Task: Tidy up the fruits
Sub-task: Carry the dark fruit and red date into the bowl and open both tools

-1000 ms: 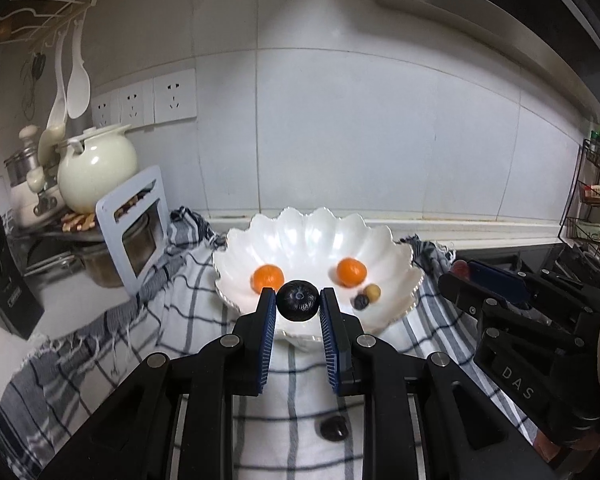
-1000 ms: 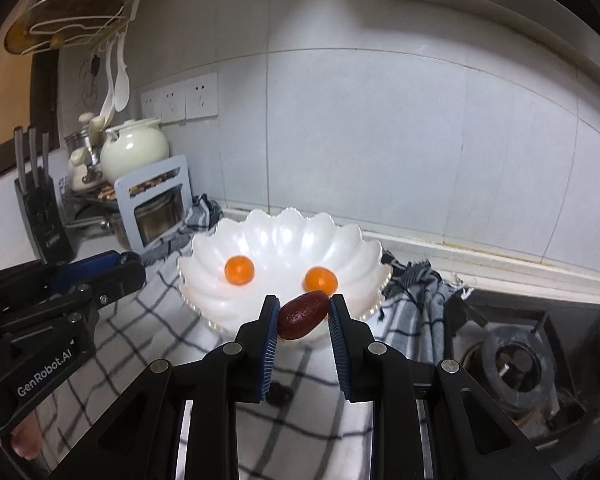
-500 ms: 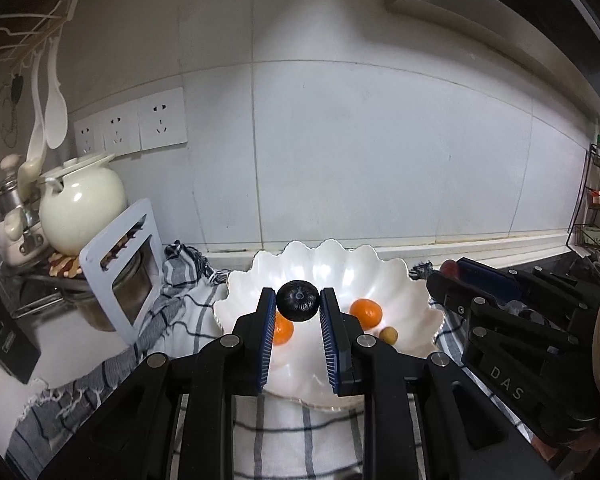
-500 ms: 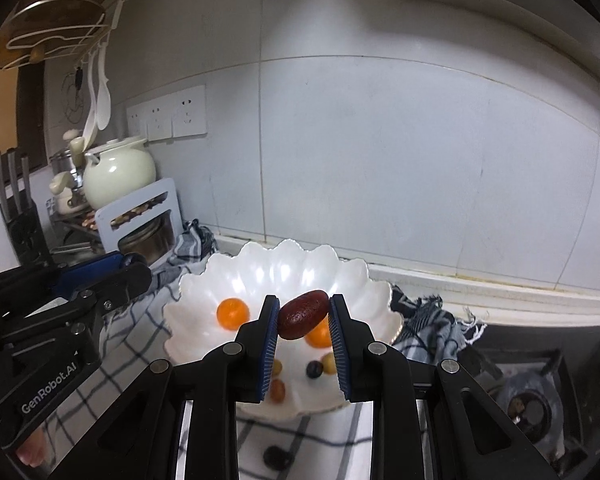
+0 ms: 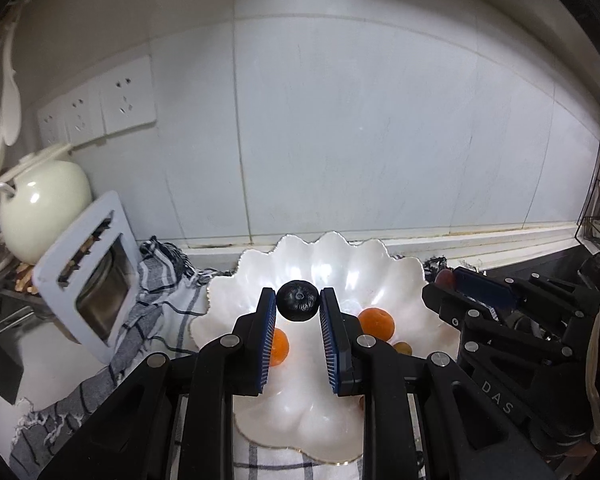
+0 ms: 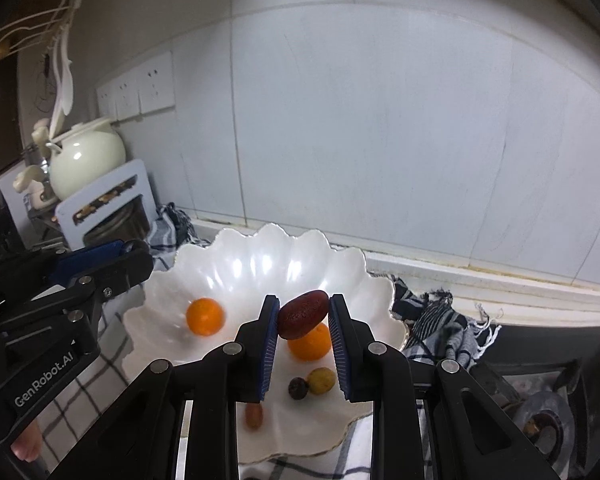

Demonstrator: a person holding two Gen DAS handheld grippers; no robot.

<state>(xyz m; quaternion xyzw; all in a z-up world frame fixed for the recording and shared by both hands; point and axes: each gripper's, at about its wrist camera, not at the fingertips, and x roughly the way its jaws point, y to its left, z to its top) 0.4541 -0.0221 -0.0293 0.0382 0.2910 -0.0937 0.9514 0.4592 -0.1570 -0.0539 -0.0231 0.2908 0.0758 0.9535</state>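
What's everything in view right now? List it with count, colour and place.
Bowl: one, white, scalloped, on the checked cloth.
Oranges: two, orange, inside the bowl.
Small fruits: three in the bowl, yellowish, dark, reddish.
Dark round fruit: one, blackish, clamped above the bowl.
Red oval fruit: one, dark red, clamped above the bowl.
Checked cloth: one, white and dark, under the bowl.
Teapot: one, cream, far left.
Wall sockets: white, on tiles.
Left gripper: black, blue pads, shut on dark round fruit.
Right gripper: same, shut on red oval fruit.
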